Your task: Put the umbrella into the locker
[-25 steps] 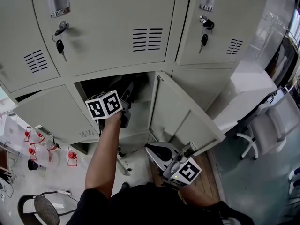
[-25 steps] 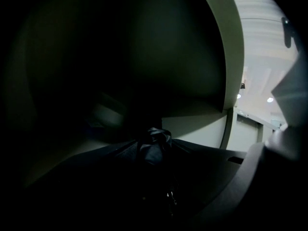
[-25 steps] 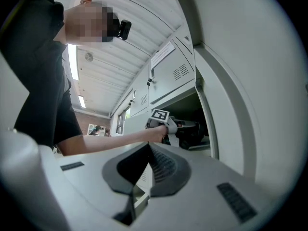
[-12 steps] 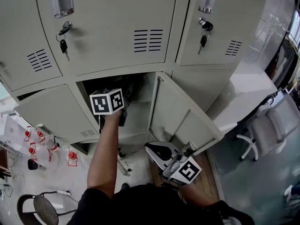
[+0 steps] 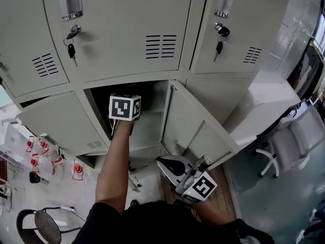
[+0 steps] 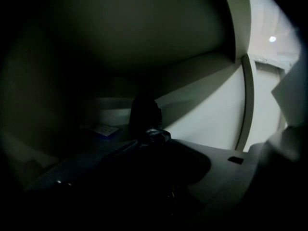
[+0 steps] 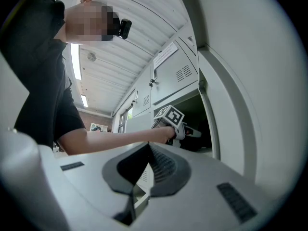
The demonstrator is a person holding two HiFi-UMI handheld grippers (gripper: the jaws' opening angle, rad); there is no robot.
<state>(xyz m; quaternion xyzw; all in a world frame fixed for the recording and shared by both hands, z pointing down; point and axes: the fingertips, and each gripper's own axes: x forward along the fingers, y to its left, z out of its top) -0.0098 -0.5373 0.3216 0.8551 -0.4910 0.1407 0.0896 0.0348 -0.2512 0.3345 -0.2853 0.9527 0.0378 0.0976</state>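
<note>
My left gripper [image 5: 133,117] reaches into the open lower locker compartment [image 5: 151,122], its marker cube at the opening. In the left gripper view it is very dark. A black folded umbrella [image 6: 144,117] lies between the left gripper's [image 6: 154,150] jaws and points towards the back wall, with a shiny part near its middle. The jaws stand wide, closed on it. My right gripper [image 5: 167,162] hangs low in front of the open locker door [image 5: 195,121]. In the right gripper view the right gripper [image 7: 148,150] is shut with nothing in it.
The closed locker doors above carry keys [image 5: 71,50] [image 5: 219,44]. A small blue and white thing [image 6: 103,129] lies at the compartment's back. An office chair [image 5: 289,146] and a white counter [image 5: 269,98] stand to the right. Red-topped items [image 5: 77,169] sit on the floor at left.
The left gripper has shifted right and down at the compartment's mouth and rolled, so another cube face shows. The right gripper has stayed in place.
</note>
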